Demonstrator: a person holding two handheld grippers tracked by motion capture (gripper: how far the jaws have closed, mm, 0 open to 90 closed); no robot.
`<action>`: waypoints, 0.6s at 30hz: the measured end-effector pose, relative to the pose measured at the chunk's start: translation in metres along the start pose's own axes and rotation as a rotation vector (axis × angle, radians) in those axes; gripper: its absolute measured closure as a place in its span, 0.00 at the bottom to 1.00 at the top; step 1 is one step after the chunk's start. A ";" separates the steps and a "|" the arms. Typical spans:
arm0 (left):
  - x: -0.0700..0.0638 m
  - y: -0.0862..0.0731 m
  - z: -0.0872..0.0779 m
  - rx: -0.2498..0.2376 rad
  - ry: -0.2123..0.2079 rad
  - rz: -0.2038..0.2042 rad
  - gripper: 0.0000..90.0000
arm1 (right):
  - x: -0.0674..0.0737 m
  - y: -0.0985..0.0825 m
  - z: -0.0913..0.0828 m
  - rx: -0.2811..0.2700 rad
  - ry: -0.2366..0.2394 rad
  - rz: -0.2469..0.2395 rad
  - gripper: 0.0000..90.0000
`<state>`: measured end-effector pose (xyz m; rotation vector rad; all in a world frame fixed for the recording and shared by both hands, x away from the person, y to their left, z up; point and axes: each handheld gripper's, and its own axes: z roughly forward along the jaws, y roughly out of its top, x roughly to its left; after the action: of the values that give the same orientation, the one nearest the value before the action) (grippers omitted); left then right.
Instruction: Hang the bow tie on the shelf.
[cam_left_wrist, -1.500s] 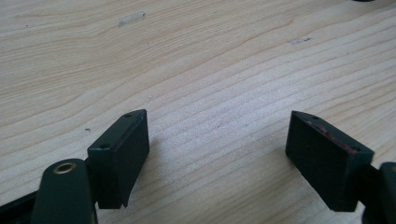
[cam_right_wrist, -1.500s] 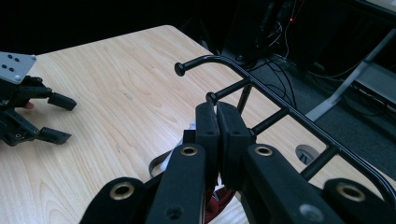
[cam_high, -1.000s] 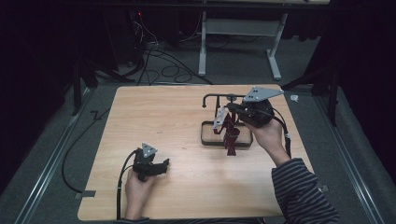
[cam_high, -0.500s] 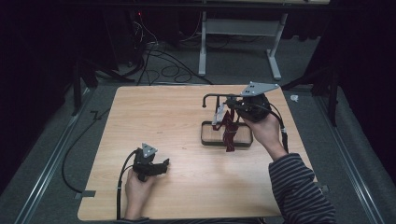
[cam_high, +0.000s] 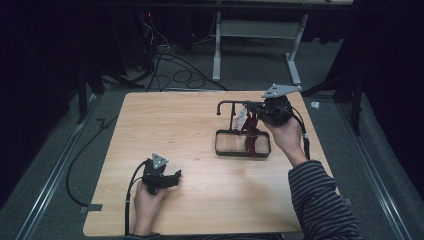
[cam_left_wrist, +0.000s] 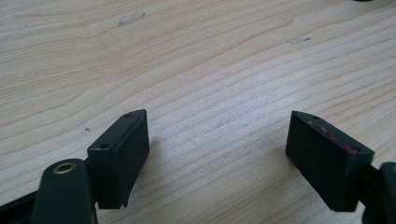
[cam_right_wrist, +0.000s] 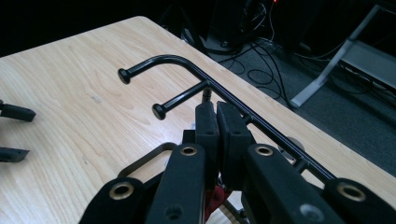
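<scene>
A black stand with a hooked top rail (cam_high: 227, 102) (cam_right_wrist: 187, 63) rises from a rectangular black tray base (cam_high: 220, 150) at the table's right middle. Dark red cords (cam_high: 252, 135) (cam_right_wrist: 212, 198) hang from my right gripper (cam_high: 248, 108) (cam_right_wrist: 215, 109) down into the base. That gripper is level with the rail and just beside it, its jaws pressed together on the cords. A small white piece (cam_high: 242, 116) hangs by the post. My left gripper (cam_high: 176, 176) (cam_left_wrist: 217, 140) rests on the table near the front left, jaws wide apart with bare wood between them.
The wooden table (cam_high: 170, 125) has dark floor around it, with cables (cam_high: 165, 55) and a white desk frame (cam_high: 255, 30) beyond the far edge. Black cables trail from both grippers. A striped sleeve (cam_high: 320, 200) crosses the front right corner.
My right gripper has moved away from the person, toward the far edge, carrying the red cords along the stand. The left gripper has stayed put.
</scene>
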<state>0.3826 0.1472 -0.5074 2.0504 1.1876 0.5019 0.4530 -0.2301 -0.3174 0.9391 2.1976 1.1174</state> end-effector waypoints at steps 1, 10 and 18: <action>0.000 0.000 0.000 0.000 0.000 0.000 0.24 | 0.000 0.000 0.000 0.000 0.000 0.000 0.99; 0.000 0.000 0.000 0.000 0.000 0.000 0.24 | -0.002 -0.002 0.008 0.033 -0.011 0.012 0.98; 0.000 0.000 0.000 0.000 0.000 0.000 0.24 | -0.004 -0.005 0.010 0.044 -0.018 0.024 0.92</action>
<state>0.3825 0.1472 -0.5075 2.0505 1.1868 0.5019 0.4607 -0.2305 -0.3262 0.9926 2.2105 1.0709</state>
